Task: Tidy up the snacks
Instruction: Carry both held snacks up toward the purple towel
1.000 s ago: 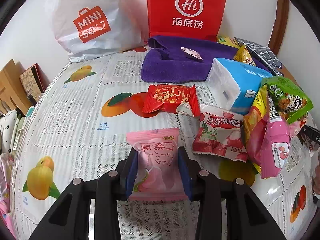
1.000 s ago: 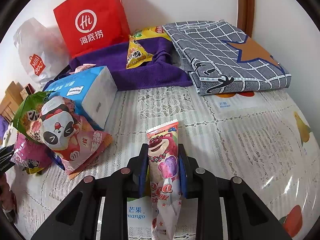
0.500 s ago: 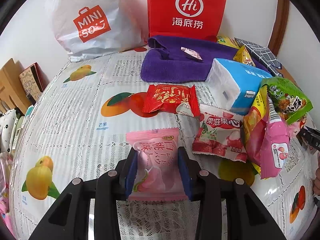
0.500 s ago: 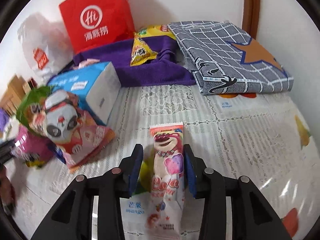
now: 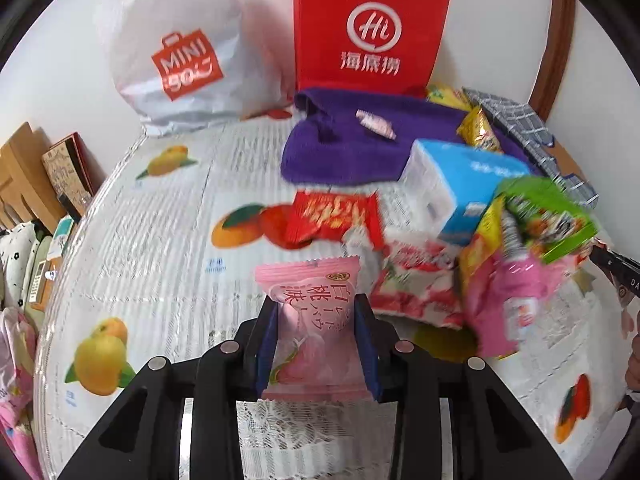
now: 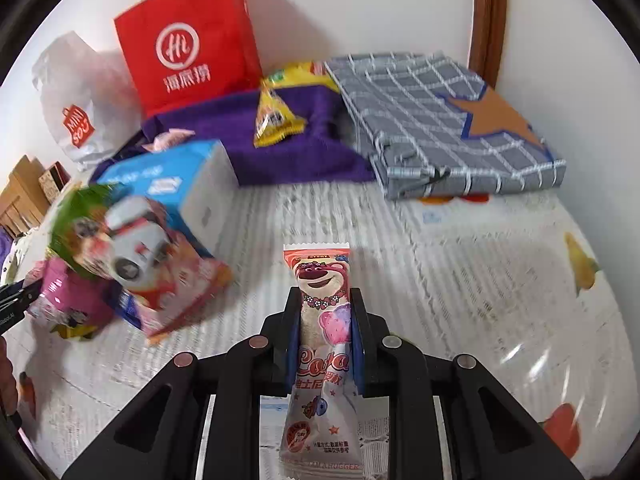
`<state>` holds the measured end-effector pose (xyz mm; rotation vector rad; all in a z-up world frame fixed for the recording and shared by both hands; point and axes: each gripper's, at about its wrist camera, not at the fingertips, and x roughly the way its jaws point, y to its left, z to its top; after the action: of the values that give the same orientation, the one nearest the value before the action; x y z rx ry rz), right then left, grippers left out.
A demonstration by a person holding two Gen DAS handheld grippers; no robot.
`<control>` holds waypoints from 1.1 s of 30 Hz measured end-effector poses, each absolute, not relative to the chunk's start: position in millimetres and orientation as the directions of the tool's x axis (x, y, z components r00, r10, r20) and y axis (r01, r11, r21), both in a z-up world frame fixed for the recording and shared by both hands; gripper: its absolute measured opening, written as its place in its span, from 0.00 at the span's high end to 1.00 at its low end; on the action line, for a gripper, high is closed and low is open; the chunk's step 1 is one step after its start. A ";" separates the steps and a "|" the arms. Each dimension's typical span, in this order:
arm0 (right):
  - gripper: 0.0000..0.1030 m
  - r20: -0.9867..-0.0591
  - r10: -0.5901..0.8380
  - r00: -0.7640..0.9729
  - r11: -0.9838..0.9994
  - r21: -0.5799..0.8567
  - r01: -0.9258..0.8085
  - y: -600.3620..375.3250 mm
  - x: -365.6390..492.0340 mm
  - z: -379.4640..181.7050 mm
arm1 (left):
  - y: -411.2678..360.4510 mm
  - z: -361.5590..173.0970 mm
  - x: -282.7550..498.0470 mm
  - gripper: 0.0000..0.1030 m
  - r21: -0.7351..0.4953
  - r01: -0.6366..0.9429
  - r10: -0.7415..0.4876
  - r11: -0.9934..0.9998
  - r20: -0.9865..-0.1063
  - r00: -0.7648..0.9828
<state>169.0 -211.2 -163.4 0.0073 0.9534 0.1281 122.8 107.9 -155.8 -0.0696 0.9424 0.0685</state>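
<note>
My left gripper [image 5: 318,312] is shut on a pink peach snack packet [image 5: 312,320] and holds it above the fruit-print tablecloth [image 5: 160,248]. My right gripper [image 6: 324,308] is shut on a long bear-print snack packet [image 6: 324,320], also held off the table. A pile of snack bags [image 5: 520,264] lies right of the left gripper, with a red packet [image 5: 332,216] and a red-and-white packet [image 5: 412,284] beside it. In the right wrist view the same pile [image 6: 132,264] lies to the left.
A red paper bag [image 5: 368,36] and a white plastic bag [image 5: 180,52] stand at the back wall. A purple towel [image 5: 360,148], a blue tissue pack [image 5: 460,184], a yellow snack bag [image 6: 276,116] and a folded grey checked cloth [image 6: 440,120] lie at the back.
Both grippers have lifted and moved with their packets still held. The right view has shifted so that the snack pile sits further left and lower; the scene is motion-blurred.
</note>
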 end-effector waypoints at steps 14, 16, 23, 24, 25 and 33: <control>0.79 -0.709 0.189 0.680 0.980 0.087 -0.181 -186.8 187.5 -78.5 | 86.5 -81.6 156.0 0.67 -0.111 -0.040 -0.061 0.993 -0.773 0.632; 0.79 -0.695 0.197 0.692 0.977 0.081 -0.196 -181.0 193.8 -69.3 | 84.0 -69.4 166.2 0.67 -0.115 -0.032 -0.068 0.993 -0.764 0.641; 0.79 -0.674 0.227 0.703 0.968 0.078 -0.238 -159.0 235.7 -42.6 | 83.2 -39.3 199.9 0.67 -0.079 -0.049 -0.025 0.996 -0.736 0.676; 0.79 -0.673 0.232 0.702 0.967 0.080 -0.243 -155.7 242.9 -40.4 | 84.4 -36.1 206.2 0.67 -0.079 -0.050 -0.024 0.996 -0.734 0.679; 0.79 -0.671 0.238 0.702 0.965 0.079 -0.251 -151.4 250.9 -38.2 | 84.5 -33.0 212.2 0.67 -0.077 -0.051 -0.022 0.996 -0.732 0.681; 0.79 -0.658 0.276 0.701 0.953 0.091 -0.290 -130.0 296.9 -30.6 | 86.4 -28.3 258.1 0.67 -0.074 -0.053 -0.019 0.996 -0.742 0.671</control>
<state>296.9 -130.0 -30.6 -0.0199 0.7292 0.3151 258.1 86.4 -28.3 -0.0917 0.8359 0.0196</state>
